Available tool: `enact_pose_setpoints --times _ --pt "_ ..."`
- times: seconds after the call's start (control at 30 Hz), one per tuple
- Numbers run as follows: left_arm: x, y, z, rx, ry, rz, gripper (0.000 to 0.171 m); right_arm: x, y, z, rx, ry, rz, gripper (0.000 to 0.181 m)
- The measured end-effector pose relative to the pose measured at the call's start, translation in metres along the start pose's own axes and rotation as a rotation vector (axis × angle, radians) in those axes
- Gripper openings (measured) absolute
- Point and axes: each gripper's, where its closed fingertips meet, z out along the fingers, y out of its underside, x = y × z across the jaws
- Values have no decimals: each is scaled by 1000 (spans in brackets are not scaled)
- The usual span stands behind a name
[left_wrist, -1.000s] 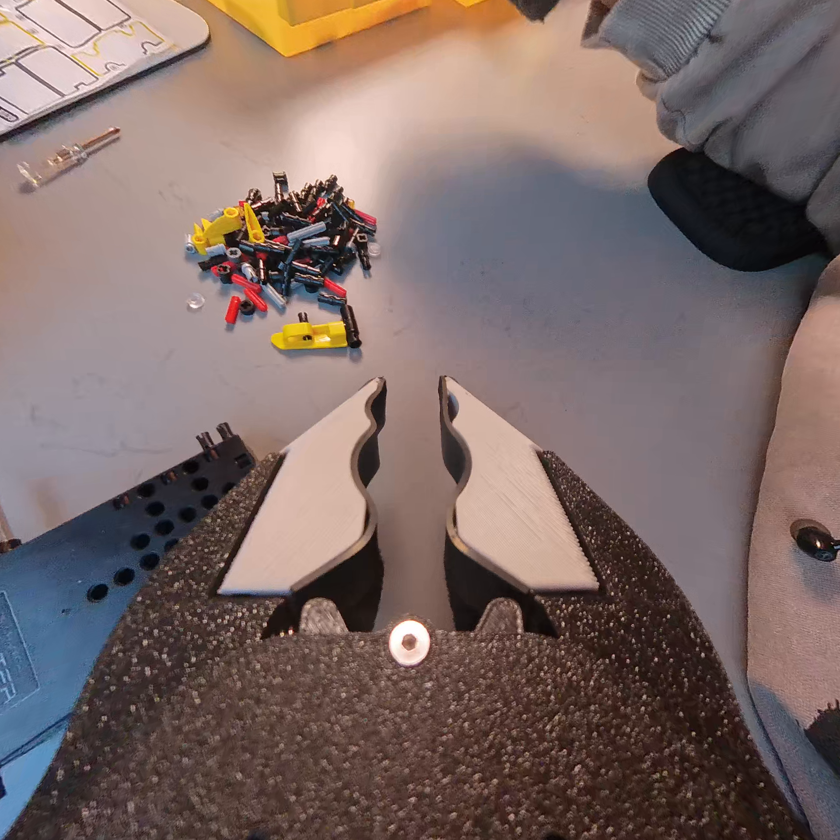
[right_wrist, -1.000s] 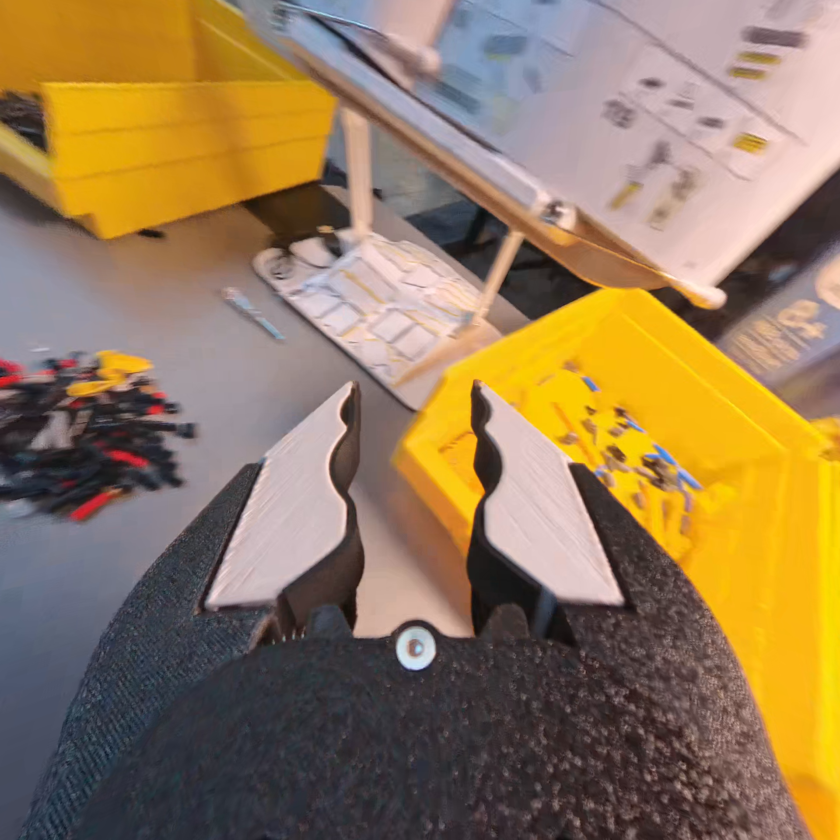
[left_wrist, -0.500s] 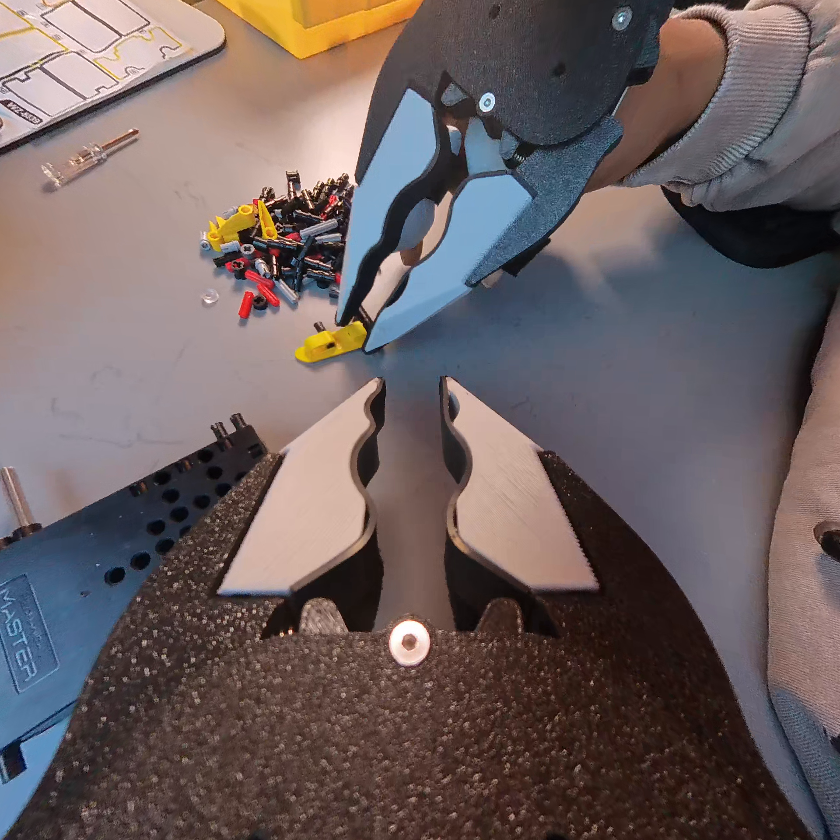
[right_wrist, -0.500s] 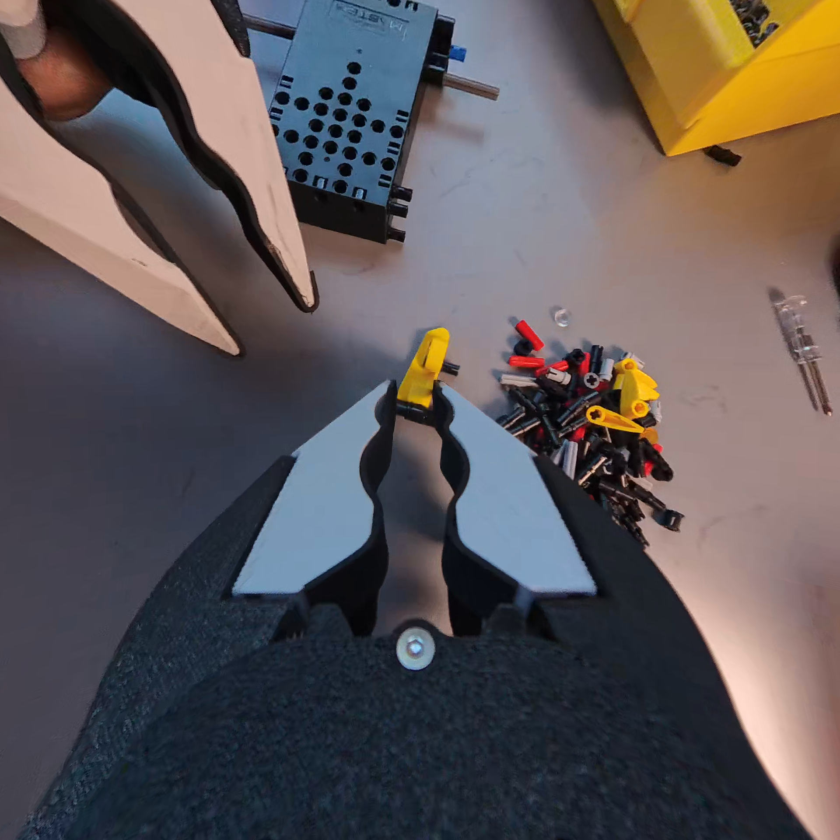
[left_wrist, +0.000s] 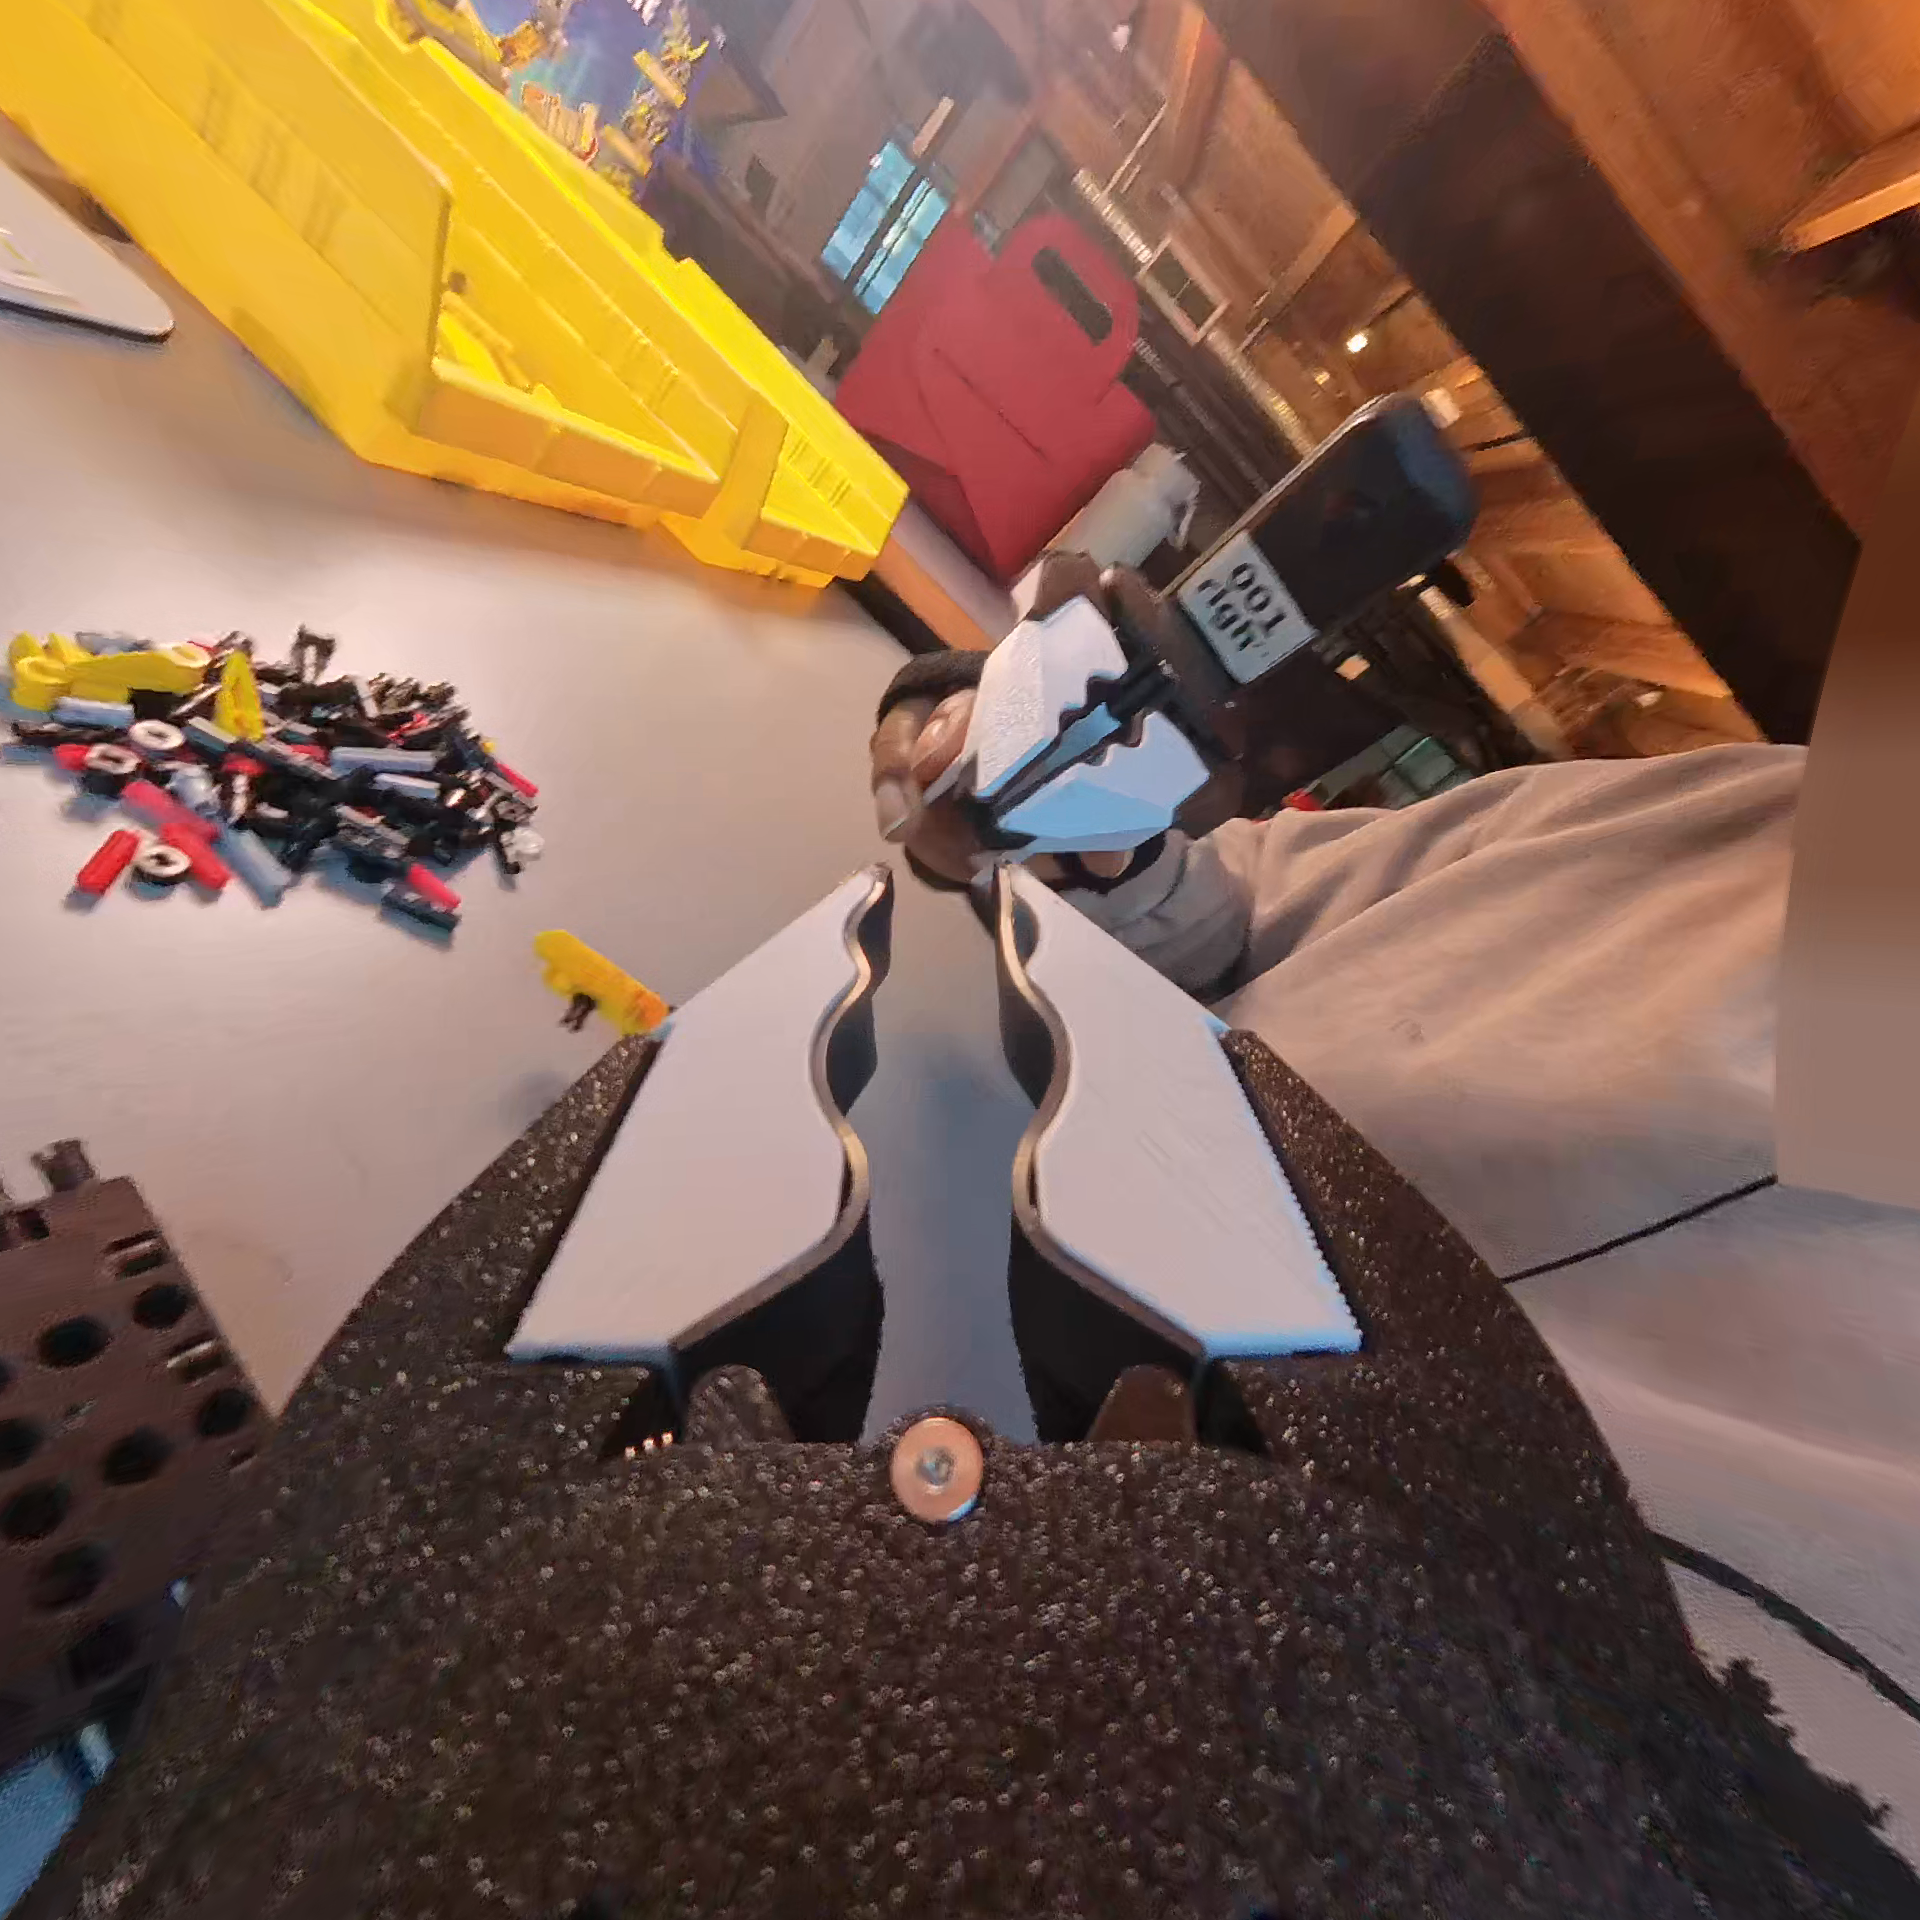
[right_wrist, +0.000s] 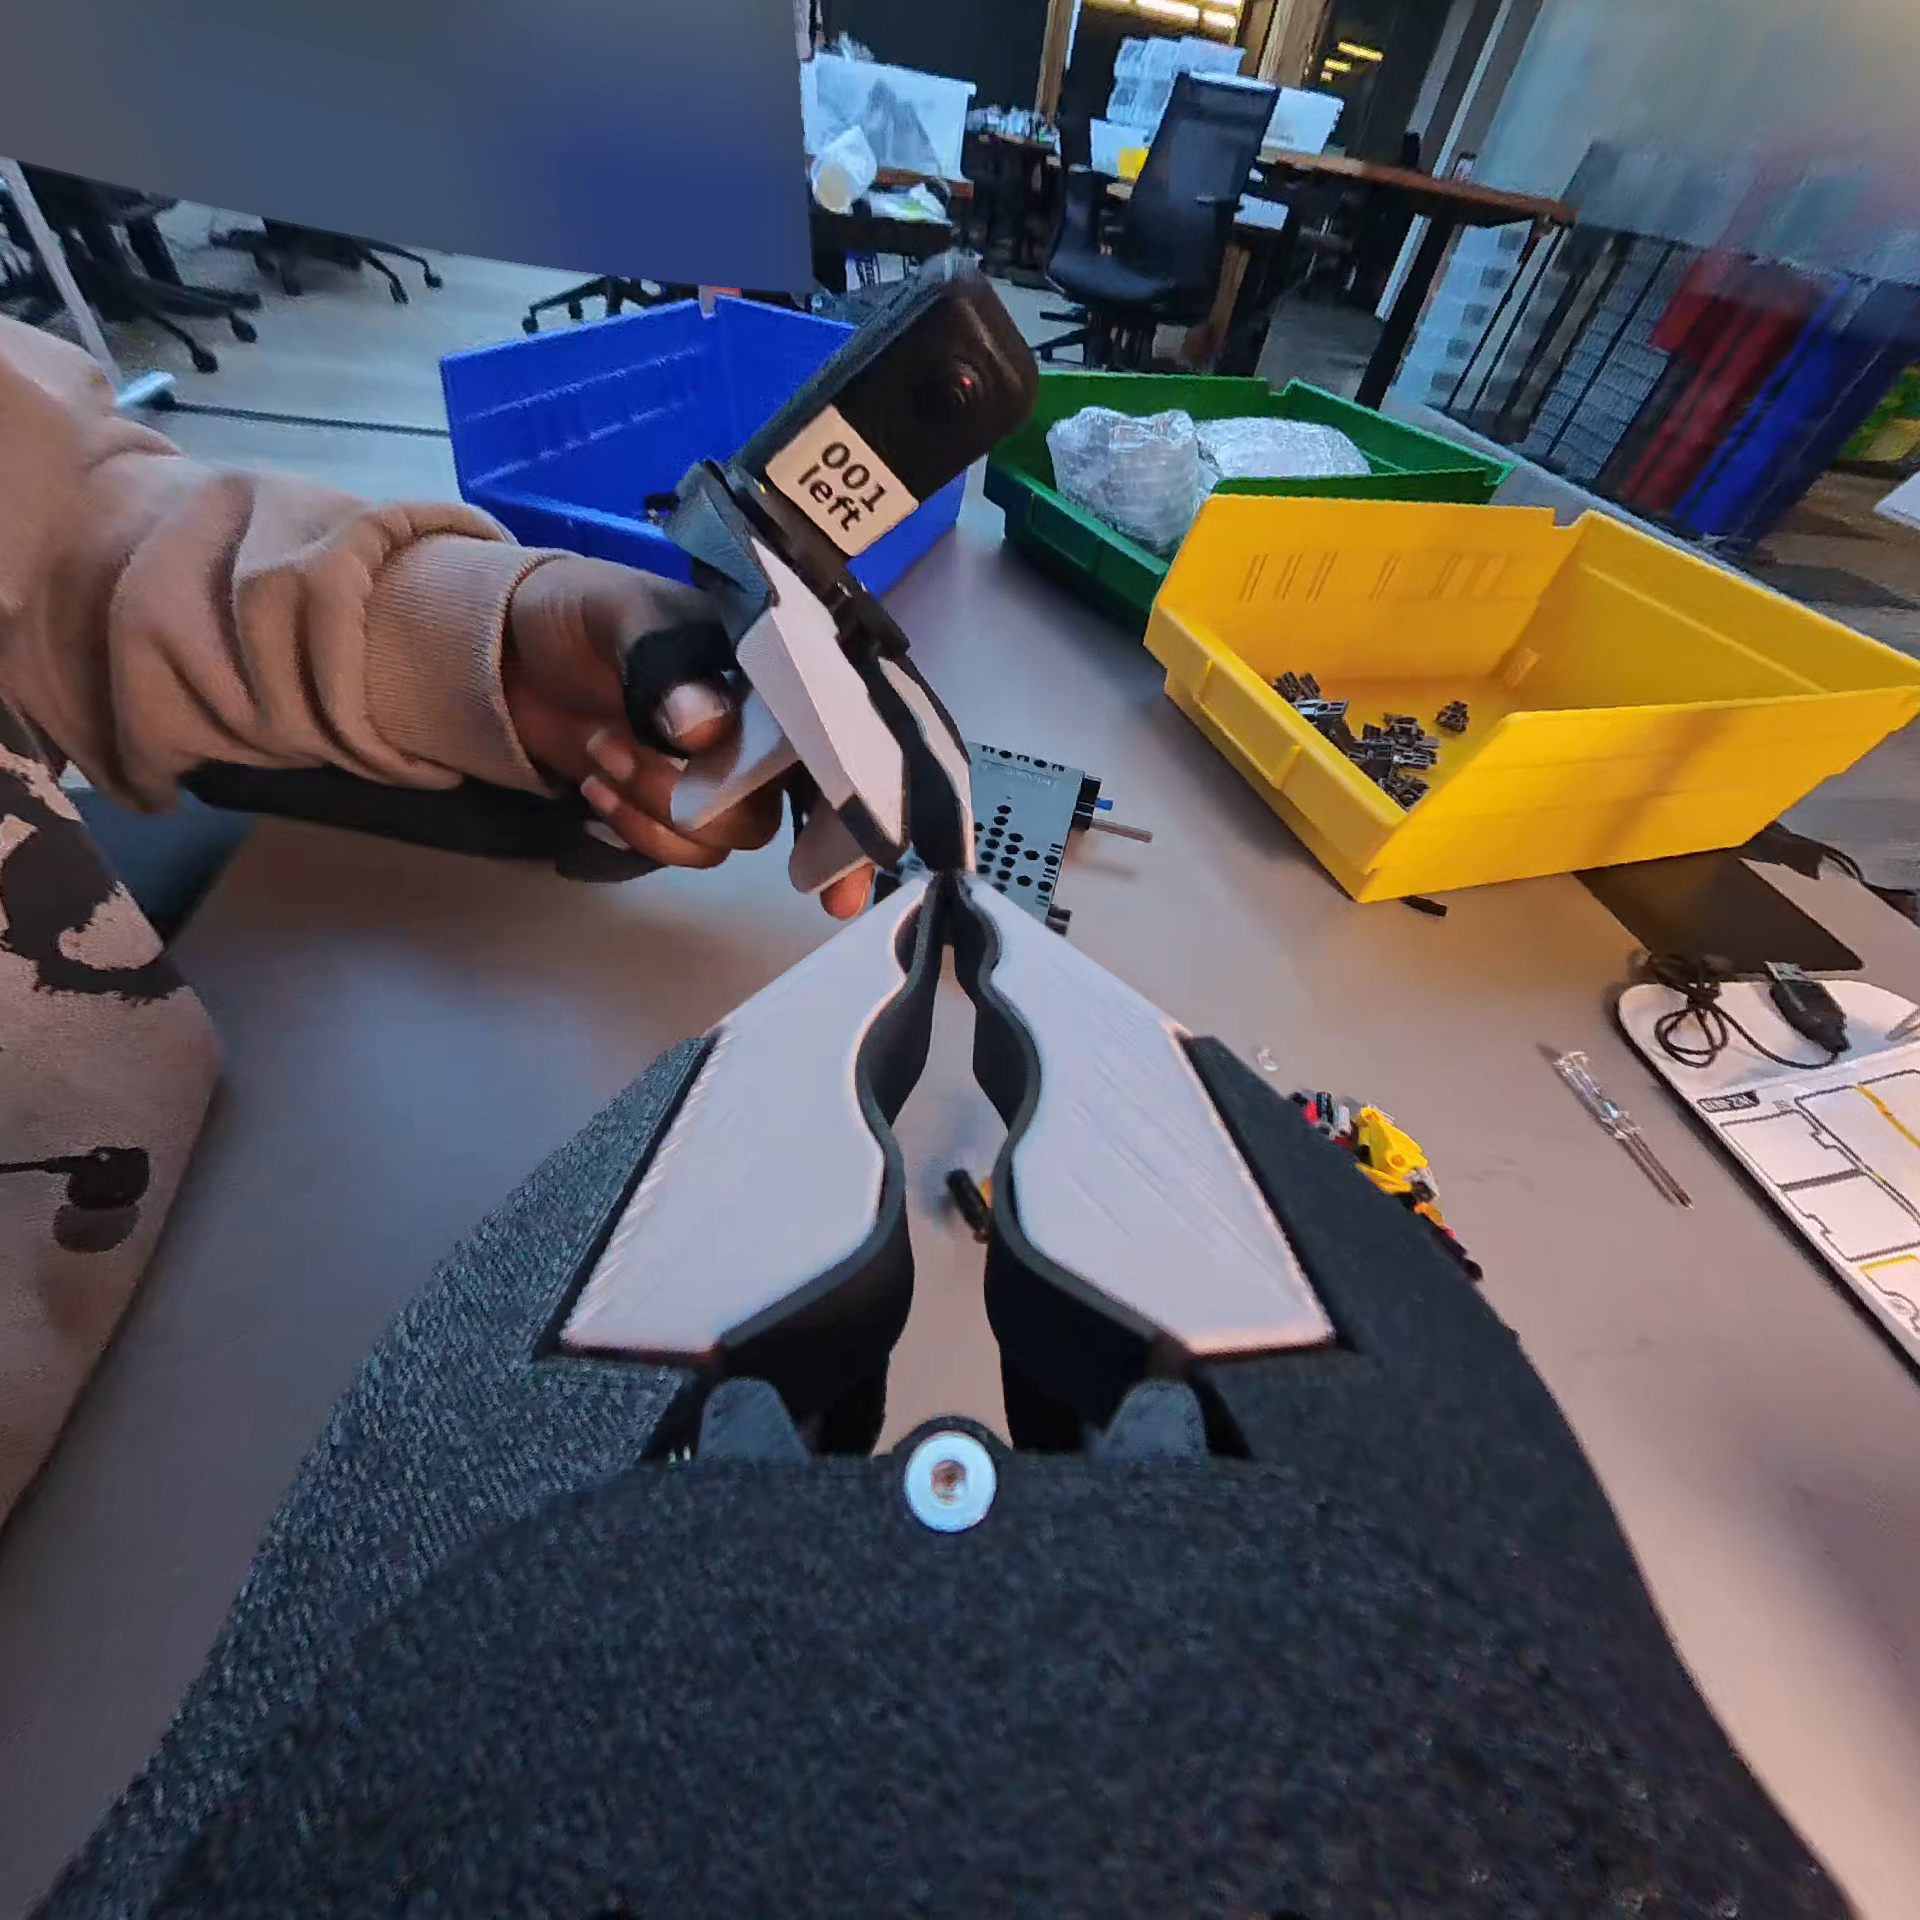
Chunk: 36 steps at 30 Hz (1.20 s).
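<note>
- Left gripper (left_wrist: 943, 878): fingers spread with a narrow gap, holding nothing and raised above the grey table (left_wrist: 312, 1091).
- Right gripper (right_wrist: 948, 888): fingers pressed together at the tips. I cannot tell whether anything small is pinched there.
- The two grippers face each other. In the right wrist view, the left gripper's tip comes down just at the right gripper's closed tips.
- A hand (right_wrist: 613, 727) in a beige sleeve (right_wrist: 260, 623) grips the left gripper's handle.
- A yellow piece (left_wrist: 597, 982) with a black pin lies on the table just left of the left fingers, apart from both grippers.
- A black block (left_wrist: 94, 1382) with holes sits at the near left edge of the left wrist view.
- A pile (left_wrist: 270, 769) of black, red, grey and yellow parts lies beyond the yellow piece.
- A clear-handled tool (right_wrist: 1616, 1127) lies between the pile and a printed sheet (right_wrist: 1829, 1143).
- Farther back, a yellow bin (right_wrist: 1558, 748) holds some dark parts.
- Behind it, a green bin (right_wrist: 1101, 551) holds wrapped bundles, and a blue bin (right_wrist: 623, 416) stands to its left.
</note>
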Motion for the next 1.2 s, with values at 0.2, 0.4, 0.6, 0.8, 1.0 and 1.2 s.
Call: enact_pose_setpoints --times 0.2,0.4,0.6,0.8,1.0,1.2 --pt "-31 11 -10 -107 -223 111 20 27 76 -4 -354 53 50 25" --pt "-39 19 -11 -173 -282 167 23 11 112 8 -509 -23 186 45" --pt "-44 30 -9 -225 -297 181 24 6 119 18 -608 -12 58 17" --pt "-45 27 -13 -218 -297 190 28 3 82 11 -309 -118 212 0" --pt "-35 39 -8 -295 -239 284 41 -8 36 2 -94 -219 286 0" --pt "-46 64 0 -457 -319 415 38 12 79 -1 -345 -78 113 22"
